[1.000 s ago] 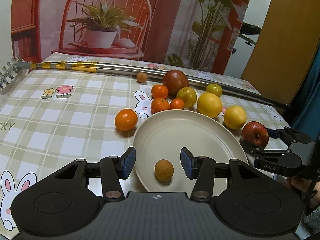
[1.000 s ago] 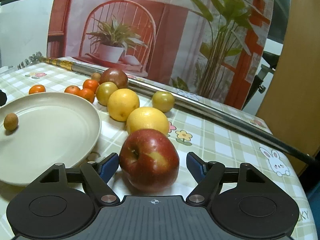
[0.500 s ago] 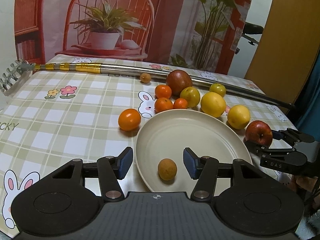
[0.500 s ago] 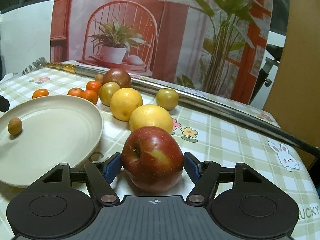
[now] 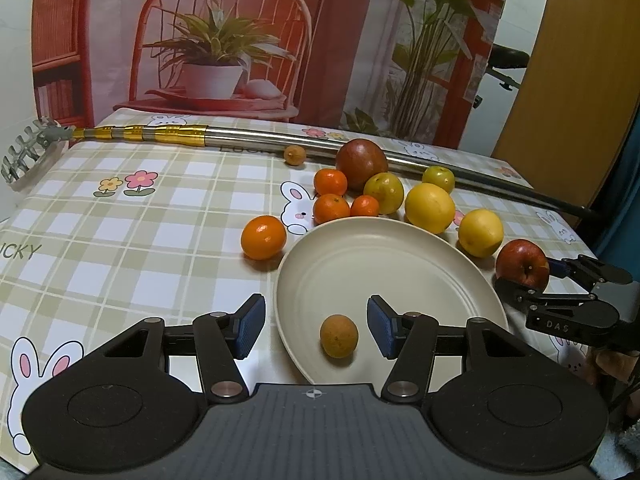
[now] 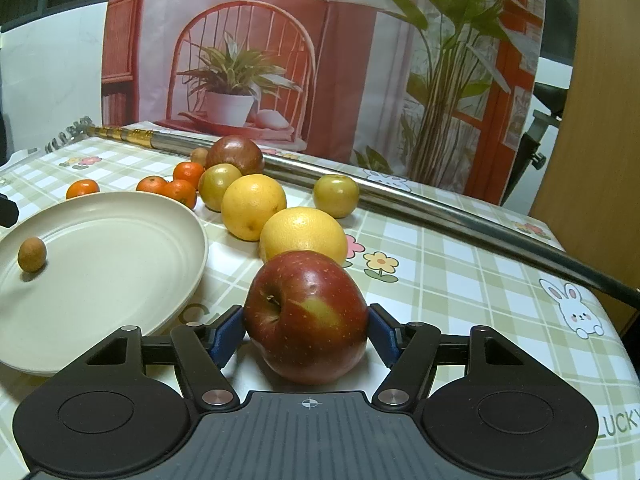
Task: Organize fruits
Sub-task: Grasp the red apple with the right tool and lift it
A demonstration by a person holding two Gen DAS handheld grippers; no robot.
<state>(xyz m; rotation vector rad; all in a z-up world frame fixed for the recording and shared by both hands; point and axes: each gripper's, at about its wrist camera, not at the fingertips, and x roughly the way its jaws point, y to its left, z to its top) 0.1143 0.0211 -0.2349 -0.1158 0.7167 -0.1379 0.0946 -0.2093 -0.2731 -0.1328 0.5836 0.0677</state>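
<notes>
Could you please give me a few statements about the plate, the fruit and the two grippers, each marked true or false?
1. The right gripper has its jaws closed against the red apple. True.
2. The plate holds three oranges. False: it holds only one small brown fruit.
3. The left gripper grips the small brown fruit. False: its jaws are open, apart from the fruit.
4. The red apple lies on the tablecloth beside the plate. True.
5. A metal pole lies behind the fruit. True.
</notes>
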